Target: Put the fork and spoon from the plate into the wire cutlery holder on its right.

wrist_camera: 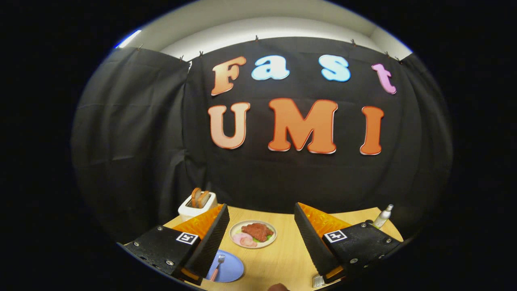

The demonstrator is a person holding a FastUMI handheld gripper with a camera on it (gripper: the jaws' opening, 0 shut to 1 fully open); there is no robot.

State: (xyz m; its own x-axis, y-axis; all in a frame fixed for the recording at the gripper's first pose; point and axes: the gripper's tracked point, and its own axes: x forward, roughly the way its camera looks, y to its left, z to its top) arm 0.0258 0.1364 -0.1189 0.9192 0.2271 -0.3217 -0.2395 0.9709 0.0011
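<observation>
Toaster (197,205) with bread beyond left finger, blue plate (229,270) with pink-handled fork (217,267) just inside left finger, spoon unclear, food plate (253,234) ahead between fingers, bottle (383,216) beyond right finger; hand-held gripper (260,242) spread wide, empty, likely raised above table (282,254) before approaching.
</observation>
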